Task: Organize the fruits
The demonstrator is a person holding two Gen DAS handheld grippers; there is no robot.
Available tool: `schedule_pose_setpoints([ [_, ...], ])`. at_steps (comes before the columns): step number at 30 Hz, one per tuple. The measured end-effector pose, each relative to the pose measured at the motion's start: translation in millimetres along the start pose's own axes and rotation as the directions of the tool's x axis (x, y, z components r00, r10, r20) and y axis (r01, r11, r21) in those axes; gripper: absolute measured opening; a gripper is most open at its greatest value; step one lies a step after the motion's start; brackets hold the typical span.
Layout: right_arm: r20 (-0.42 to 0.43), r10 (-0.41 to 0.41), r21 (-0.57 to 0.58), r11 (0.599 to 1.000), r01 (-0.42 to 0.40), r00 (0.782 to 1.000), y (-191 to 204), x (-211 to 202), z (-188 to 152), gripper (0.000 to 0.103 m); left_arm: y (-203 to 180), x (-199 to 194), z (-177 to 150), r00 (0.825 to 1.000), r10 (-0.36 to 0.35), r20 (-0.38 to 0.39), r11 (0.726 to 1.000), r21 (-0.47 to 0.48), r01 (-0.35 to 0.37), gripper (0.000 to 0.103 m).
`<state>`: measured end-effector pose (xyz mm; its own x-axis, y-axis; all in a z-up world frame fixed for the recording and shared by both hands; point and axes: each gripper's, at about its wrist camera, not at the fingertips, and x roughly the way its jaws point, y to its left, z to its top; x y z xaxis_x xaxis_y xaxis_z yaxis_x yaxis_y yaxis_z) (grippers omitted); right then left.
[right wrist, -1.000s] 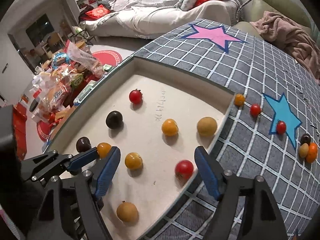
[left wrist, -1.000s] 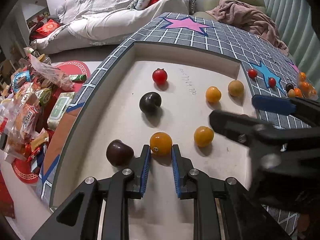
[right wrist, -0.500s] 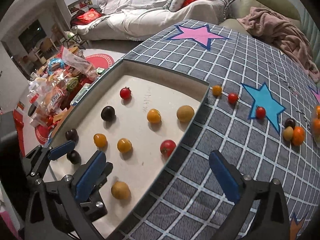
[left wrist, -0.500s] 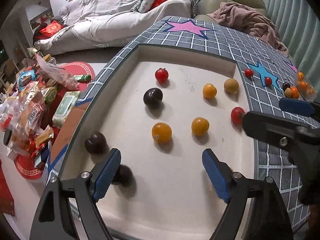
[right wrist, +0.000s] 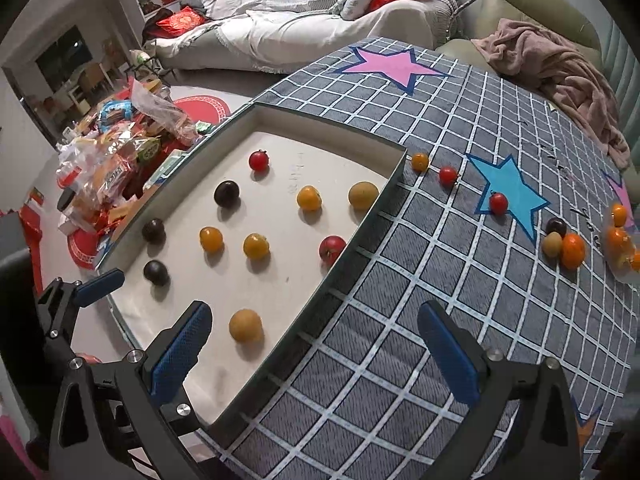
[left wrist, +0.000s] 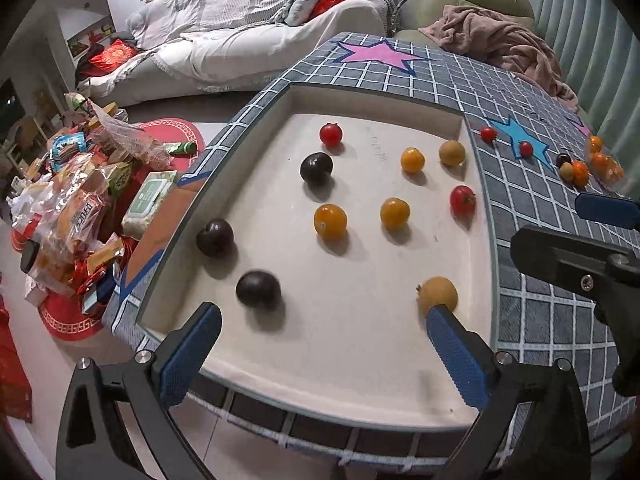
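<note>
A white sunken tabletop panel (left wrist: 360, 344) holds several fruits in rows: dark plums (left wrist: 258, 289), orange fruits (left wrist: 330, 221), red tomatoes (left wrist: 463, 200) and tan fruits (left wrist: 438, 295). My left gripper (left wrist: 320, 356) is open and empty above the panel's near edge. My right gripper (right wrist: 316, 354) is open and empty, over the panel's right rim. More small fruits lie on the grey checked cloth (right wrist: 440, 280) to the right: red tomatoes (right wrist: 498, 203), an orange (right wrist: 572, 251) and others.
A pile of snack packets (left wrist: 76, 204) lies on the floor to the left. A sofa with bedding (left wrist: 248, 32) stands behind the table, a pink blanket (left wrist: 508, 46) at the back right. A clear bag with oranges (right wrist: 622, 240) sits at the far right.
My left gripper let go of the orange fruit, opened wide and drew back to the panel's near edge. My right gripper also pulled back and to the right.
</note>
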<state>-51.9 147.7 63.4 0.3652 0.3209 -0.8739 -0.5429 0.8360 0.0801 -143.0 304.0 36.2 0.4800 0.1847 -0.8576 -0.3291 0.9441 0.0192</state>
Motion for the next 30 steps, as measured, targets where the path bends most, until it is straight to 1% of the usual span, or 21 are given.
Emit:
schedule_pose_setpoints([
  [8, 0.015, -0.016, -0.023, 1.000, 0.016, 1.000, 10.2, -15.3, -9.3, 0.103, 2.8, -17.8, -12.0, 1.000, 0.013, 0.021, 1.000, -0.012, -0.013, 0.103],
  [17, 0.029, -0.028, -0.038, 0.999, 0.029, 0.999, 19.4, -27.4, -19.9, 0.103, 1.2, -32.8, -24.3, 0.999, 0.017, 0.038, 1.000, 0.006, -0.017, 0.103],
  [30, 0.024, -0.047, -0.043, 0.998, 0.048, 0.999, 24.6, -31.9, -31.2, 0.103, -1.3, -41.2, -39.4, 0.999, 0.011, 0.037, 1.000, 0.022, -0.012, 0.103],
])
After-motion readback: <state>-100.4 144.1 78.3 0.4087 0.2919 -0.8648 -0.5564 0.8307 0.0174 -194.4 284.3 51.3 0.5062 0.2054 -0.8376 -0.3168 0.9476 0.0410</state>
